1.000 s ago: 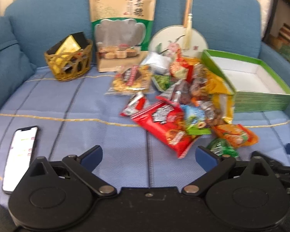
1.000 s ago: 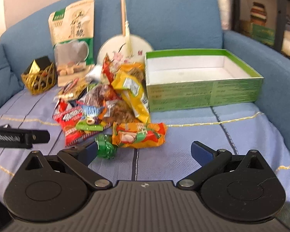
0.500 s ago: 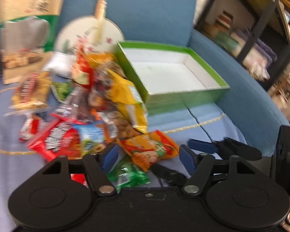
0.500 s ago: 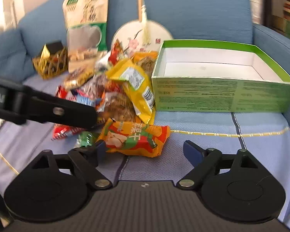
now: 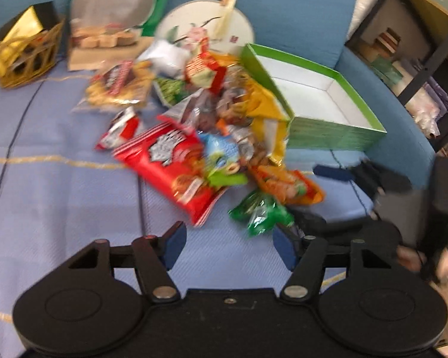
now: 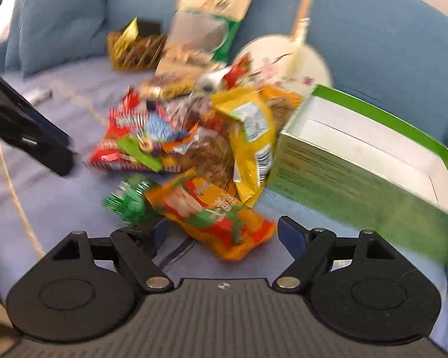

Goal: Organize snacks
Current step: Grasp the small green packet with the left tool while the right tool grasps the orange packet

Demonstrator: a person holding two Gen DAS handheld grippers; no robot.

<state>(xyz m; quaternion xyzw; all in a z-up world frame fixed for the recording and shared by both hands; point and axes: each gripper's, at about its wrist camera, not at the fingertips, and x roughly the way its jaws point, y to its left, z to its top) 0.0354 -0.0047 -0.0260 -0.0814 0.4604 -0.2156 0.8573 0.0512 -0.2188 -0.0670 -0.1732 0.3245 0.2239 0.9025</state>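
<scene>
**Hovering over the snack pile on the sofa**

Looking along my left gripper (image 5: pixel 228 246), I see its jaws standing apart with only bare seat cloth between them; they have just been closing, and nothing is caught in them. Just ahead of its right finger lies a small green packet (image 5: pixel 258 210), near it but not touched.

My right gripper (image 6: pixel 221 234) has its jaws open too, and the near end of an orange packet (image 6: pixel 212 211) lies between the blue pads, without either pad pressing on it that I can make out. The same green packet sits just beside the left finger there.

The snack pile (image 5: pixel 194 125) is heaped in the middle of the blue sofa seat (image 5: pixel 59 179), with a big red bag (image 5: pixel 170 164) at its near side and a yellow bag (image 6: pixel 251 137) leaning against the green box (image 5: pixel 322 110). That box is open, sits to the right of the pile and holds nothing. Behind stand a wicker basket (image 5: pixel 24 56), a tall pouch (image 5: pixel 116 18) and a round fan (image 5: pixel 206 29) propped on the backrest. Both views are blurred.
</scene>
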